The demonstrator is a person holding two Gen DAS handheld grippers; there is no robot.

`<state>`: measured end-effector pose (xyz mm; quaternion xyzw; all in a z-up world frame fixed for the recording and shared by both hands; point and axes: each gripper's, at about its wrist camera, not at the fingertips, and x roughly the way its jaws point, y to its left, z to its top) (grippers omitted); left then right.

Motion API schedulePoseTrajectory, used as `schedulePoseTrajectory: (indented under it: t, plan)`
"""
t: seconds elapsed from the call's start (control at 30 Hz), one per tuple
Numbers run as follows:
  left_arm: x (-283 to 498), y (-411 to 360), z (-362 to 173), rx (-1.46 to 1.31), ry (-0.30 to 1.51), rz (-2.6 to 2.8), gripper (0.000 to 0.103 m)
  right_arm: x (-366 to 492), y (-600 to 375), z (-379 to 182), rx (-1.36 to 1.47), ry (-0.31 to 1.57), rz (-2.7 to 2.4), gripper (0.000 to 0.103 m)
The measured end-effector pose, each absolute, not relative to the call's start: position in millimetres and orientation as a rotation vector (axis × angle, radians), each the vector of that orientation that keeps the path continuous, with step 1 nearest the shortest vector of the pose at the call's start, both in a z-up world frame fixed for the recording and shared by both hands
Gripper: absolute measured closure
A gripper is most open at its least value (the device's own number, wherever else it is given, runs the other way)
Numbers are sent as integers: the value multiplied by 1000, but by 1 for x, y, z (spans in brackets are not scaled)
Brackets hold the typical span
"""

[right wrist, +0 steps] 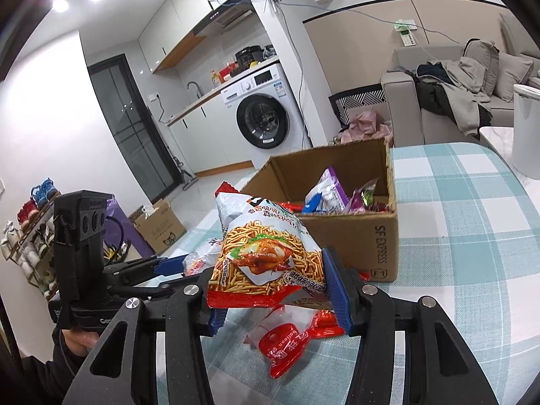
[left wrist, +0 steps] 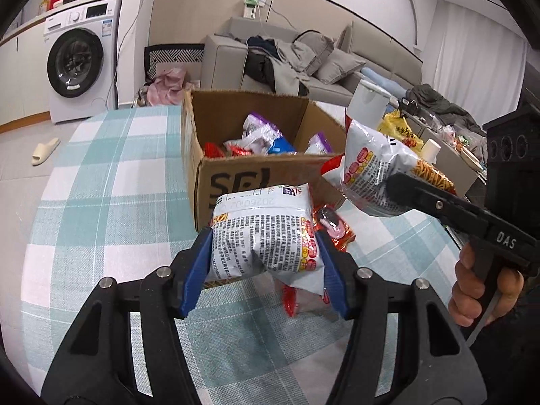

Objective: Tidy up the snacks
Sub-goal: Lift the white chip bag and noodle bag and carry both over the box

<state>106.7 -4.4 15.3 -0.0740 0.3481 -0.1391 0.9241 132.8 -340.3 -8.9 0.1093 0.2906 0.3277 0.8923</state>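
Note:
My left gripper (left wrist: pixel 265 249) is shut on a white snack bag (left wrist: pixel 263 233) with black print, held above the checked tablecloth in front of the cardboard box (left wrist: pixel 236 172). My right gripper (right wrist: pixel 273 276) is shut on a noodle-snack bag (right wrist: pixel 266 253) with a roast chicken picture; the left wrist view shows that same bag (left wrist: pixel 374 165) lifted beside the box's right corner. The open box (right wrist: pixel 357 233) holds several snack packets. Red packets (right wrist: pixel 287 341) lie on the cloth under the right gripper.
The table wears a teal and white checked cloth (left wrist: pixel 111 182). A white cylinder (right wrist: pixel 526 128) stands at the table's far right edge. Beyond are a washing machine (left wrist: pixel 77 64), a grey sofa (left wrist: pixel 303 60) with clothes, and a shoe rack (right wrist: pixel 30 236) at left.

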Motion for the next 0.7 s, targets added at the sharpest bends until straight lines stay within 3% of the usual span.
schedulePoseTrajectory:
  t: [0.7]
  plan:
    - [92,-4,68,-153,537,-228,46,133,-355,17,267,532,650,52]
